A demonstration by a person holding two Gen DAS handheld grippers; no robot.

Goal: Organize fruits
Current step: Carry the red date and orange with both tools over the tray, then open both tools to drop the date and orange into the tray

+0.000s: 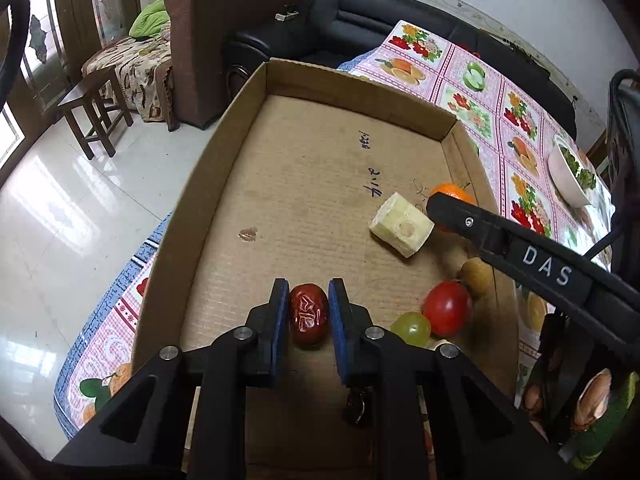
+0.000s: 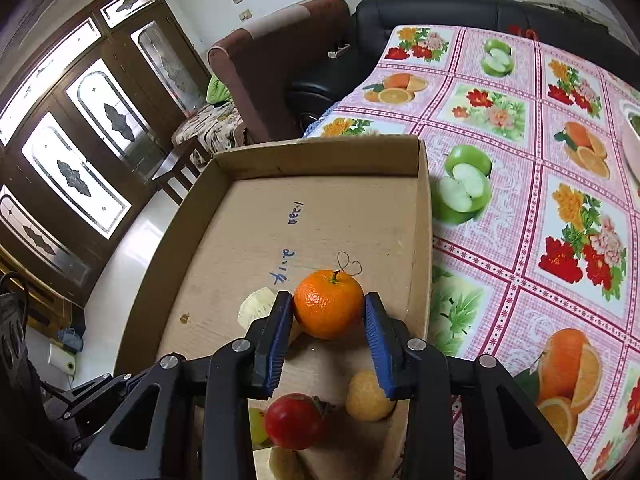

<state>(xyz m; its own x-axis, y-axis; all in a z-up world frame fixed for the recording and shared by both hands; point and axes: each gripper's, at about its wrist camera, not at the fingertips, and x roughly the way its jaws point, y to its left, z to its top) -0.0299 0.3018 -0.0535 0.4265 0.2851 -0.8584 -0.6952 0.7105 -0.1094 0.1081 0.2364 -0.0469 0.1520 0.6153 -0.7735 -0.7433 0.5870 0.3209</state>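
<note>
Living room: glossy white tile floor [image 1: 60,208], brown armchair [image 1: 216,32], black sofa [image 1: 360,16], small wooden stool [image 1: 94,116], dark wood doors with patterned glass [image 2: 72,136]. A table carries a pink checked tablecloth [image 2: 520,184] printed with fruit and flowers. On the cloth sits a shallow cardboard tray [image 1: 320,80], open on top, with some handwriting in pen on its floor. A white bowl [image 1: 566,176] with greens stands further off on the cloth, well apart from the tray.

Left gripper [image 1: 309,312]: jaws narrow, blue pads pressed on either side of a wrinkled red date [image 1: 308,314]. The date is held above the tray floor, near the tray's near end.

Right gripper [image 2: 328,312]: jaws moderately apart, clamped on an orange [image 2: 328,304] with a short stem, pads touching both flanks. The orange is over the right part of the tray, close to the right wall. From the left wrist view the right gripper's finger covers most of the orange.

Loose in the tray: a pale cut chunk of fruit [image 1: 402,224], just beside the orange; a red tomato [image 1: 447,308] touching a green grape [image 1: 411,328]; a small tan round fruit [image 1: 475,276] just beside the tomato, near the right wall. Another dark item lies under the left gripper, too hidden to identify.
</note>
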